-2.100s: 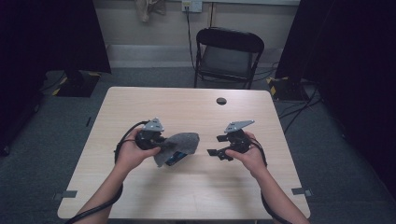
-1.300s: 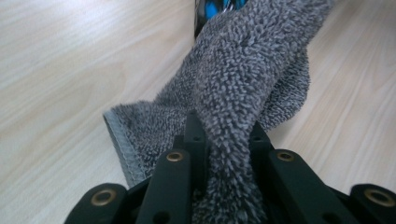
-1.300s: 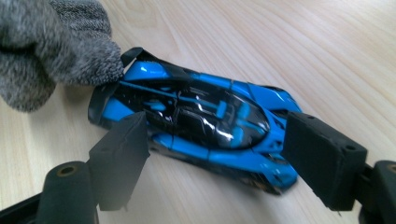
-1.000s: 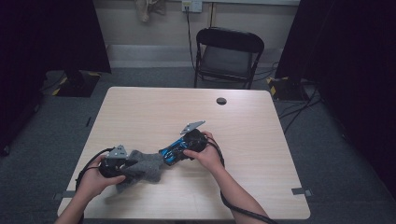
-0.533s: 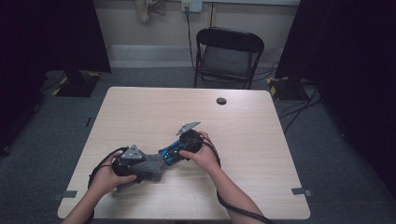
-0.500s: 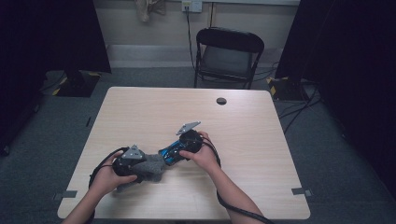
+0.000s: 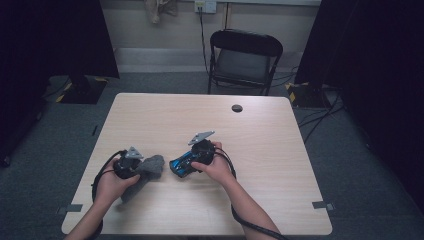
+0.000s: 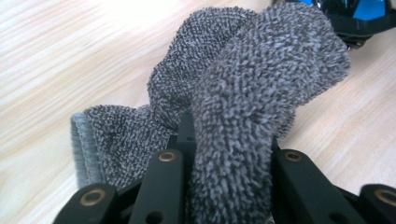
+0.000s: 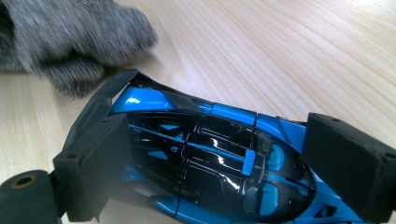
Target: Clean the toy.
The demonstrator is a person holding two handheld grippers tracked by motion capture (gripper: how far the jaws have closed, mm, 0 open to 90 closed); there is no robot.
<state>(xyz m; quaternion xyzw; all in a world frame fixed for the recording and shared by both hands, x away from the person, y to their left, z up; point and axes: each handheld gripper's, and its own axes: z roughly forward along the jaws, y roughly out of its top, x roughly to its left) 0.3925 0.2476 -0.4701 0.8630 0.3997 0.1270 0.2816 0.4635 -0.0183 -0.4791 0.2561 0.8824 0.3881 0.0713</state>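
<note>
Left gripper (image 7: 131, 167) clamped on a grey terry-cloth rag (image 7: 145, 172), jaws just drawn in on a bunched fold, probably to leave a firm pad for wiping. Rest of the rag draped on the pale wooden counter (image 7: 260, 140) near its front left edge. Just beside it, towards the middle, a glossy blue-and-black toy race car (image 7: 181, 164) braced across its body by the right gripper (image 7: 187, 162), jaws just widened to span it, seemingly to steady it for the rag. Seen from the left gripper view: rag loops (image 8: 261, 93) squeezed between the jaws, hidden from above. Seen from the right gripper view: car's shiny canopy (image 9: 219, 154) between the pads, rag (image 9: 70, 37) blurred close to its tail.
</note>
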